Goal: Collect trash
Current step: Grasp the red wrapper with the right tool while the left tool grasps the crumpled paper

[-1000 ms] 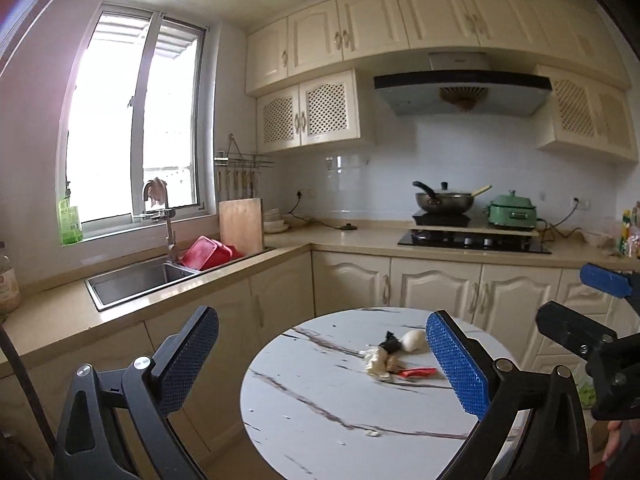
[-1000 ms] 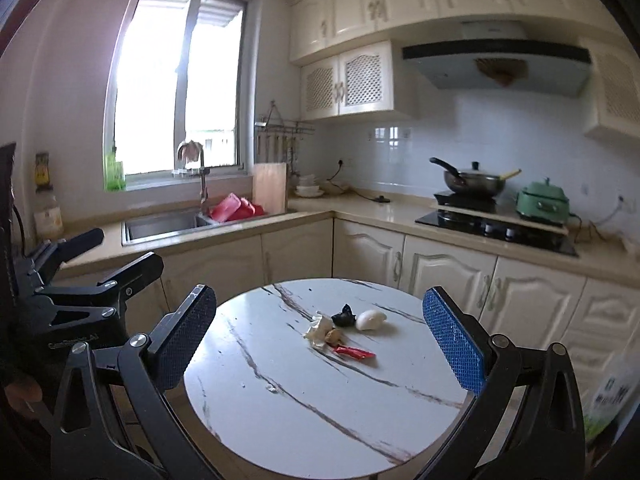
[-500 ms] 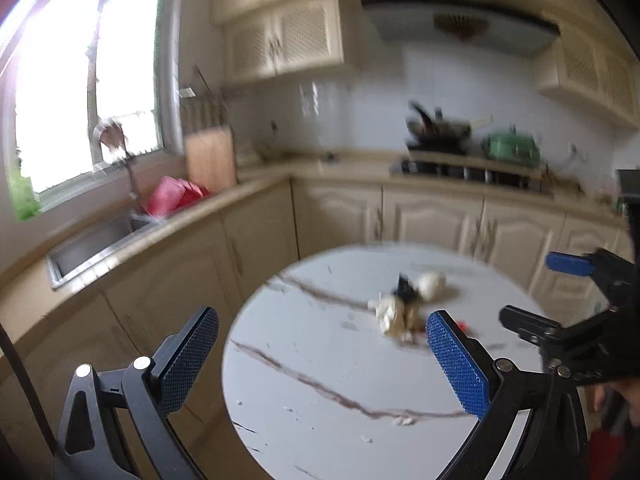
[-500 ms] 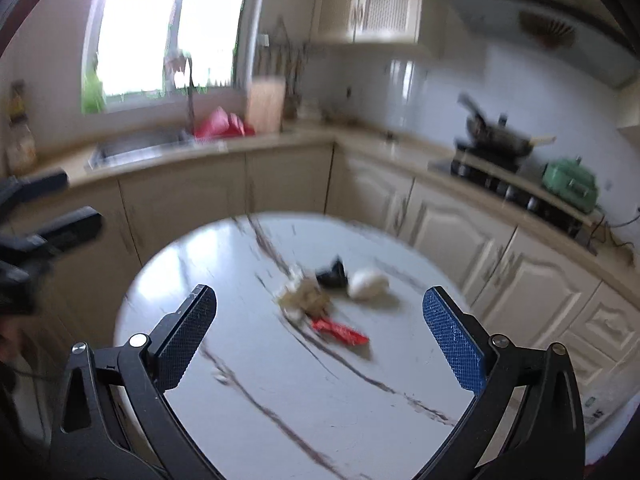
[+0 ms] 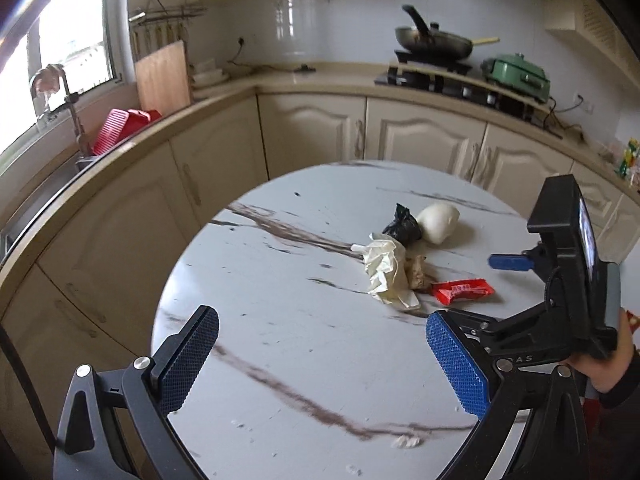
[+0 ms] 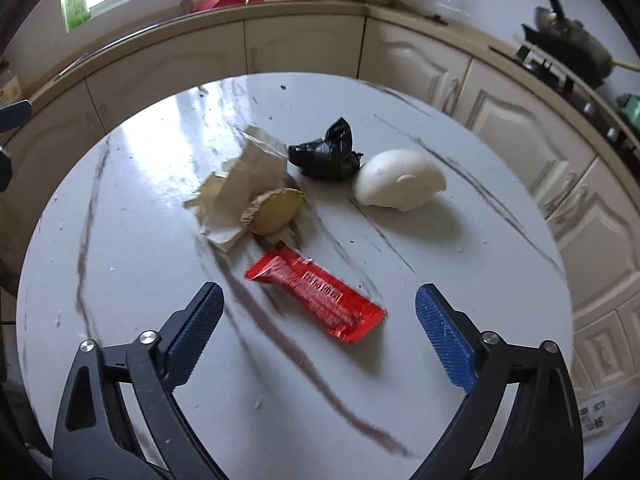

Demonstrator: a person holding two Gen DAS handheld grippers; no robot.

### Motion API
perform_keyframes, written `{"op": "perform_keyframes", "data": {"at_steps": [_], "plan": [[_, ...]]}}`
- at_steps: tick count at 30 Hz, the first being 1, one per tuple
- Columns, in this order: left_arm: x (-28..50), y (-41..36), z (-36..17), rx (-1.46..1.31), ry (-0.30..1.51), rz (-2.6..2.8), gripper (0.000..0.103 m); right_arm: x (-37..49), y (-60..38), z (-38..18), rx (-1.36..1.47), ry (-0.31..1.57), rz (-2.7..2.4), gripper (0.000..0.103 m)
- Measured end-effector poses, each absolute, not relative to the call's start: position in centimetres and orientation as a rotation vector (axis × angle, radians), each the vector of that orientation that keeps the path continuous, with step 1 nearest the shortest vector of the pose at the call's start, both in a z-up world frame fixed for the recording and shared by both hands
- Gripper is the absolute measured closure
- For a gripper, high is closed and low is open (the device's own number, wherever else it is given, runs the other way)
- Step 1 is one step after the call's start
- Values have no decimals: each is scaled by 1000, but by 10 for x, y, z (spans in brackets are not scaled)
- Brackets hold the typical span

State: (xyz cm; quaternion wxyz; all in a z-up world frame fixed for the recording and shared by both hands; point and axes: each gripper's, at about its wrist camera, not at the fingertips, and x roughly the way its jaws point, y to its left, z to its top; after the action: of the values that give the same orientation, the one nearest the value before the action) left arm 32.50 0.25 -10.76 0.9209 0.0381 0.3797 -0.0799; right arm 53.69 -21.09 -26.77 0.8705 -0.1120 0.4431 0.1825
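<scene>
Right gripper [image 6: 316, 316] hung over the round white marble-look table [image 6: 120, 360] w/ jaws wide apart, though they had just been closing a bit; nothing clamped, pads touched nothing. Flat red foil snack wrapper [image 6: 316, 296] lay on the tabletop btwn the two blue pads in its view, apart from both. Left gripper [image 5: 320, 360] also spread wide and empty, near the table's front edge, well short of the trash pile. Pile sat mid-table: crumpled cream paper napkin [image 6: 240, 184] touching a tan cut food piece [image 6: 274, 212], black crumpled plastic bag [image 6: 324, 156] beside a white rounded bun-like lump [image 6: 400, 184]. Risks, my guess: thin wrapper lying flat could slide or slip out of the pads on the slick top; a low approach could scrape the marble; a wide closing could nudge the food piece.
</scene>
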Motion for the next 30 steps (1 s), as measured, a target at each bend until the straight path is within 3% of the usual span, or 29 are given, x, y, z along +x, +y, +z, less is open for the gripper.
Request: {"op": "perform_keyframes", "data": {"at_steps": [2, 6, 8, 10, 16, 24, 27, 29, 30], "plan": [[348, -4, -111, 86, 808, -168, 1, 540, -213, -271, -227, 934, 403, 25], [377, -19, -123, 73, 852, -179, 1, 541, -216, -274, -226, 936, 425, 34], [392, -26, -129, 69, 869, -184, 1, 539, -220, -272, -219, 927, 416, 62], [409, -36, -138, 85, 891, -168, 1, 536, -225, -270, -202, 927, 419, 78], [459, -66, -165, 124, 931, -148, 2, 530, -247, -267, -89, 928, 432, 84], [499, -73, -194, 70, 976, -179, 24, 523, -263, -267, -9, 916, 446, 86], [506, -68, -195, 35, 986, -211, 39, 519, -265, -268, 19, 916, 457, 86], [510, -69, -195, 20, 989, -247, 61, 518, -266, -269, 35, 914, 459, 86], [501, -67, -191, 17, 988, -266, 65, 519, -266, -269, 42, 915, 456, 86]]}}
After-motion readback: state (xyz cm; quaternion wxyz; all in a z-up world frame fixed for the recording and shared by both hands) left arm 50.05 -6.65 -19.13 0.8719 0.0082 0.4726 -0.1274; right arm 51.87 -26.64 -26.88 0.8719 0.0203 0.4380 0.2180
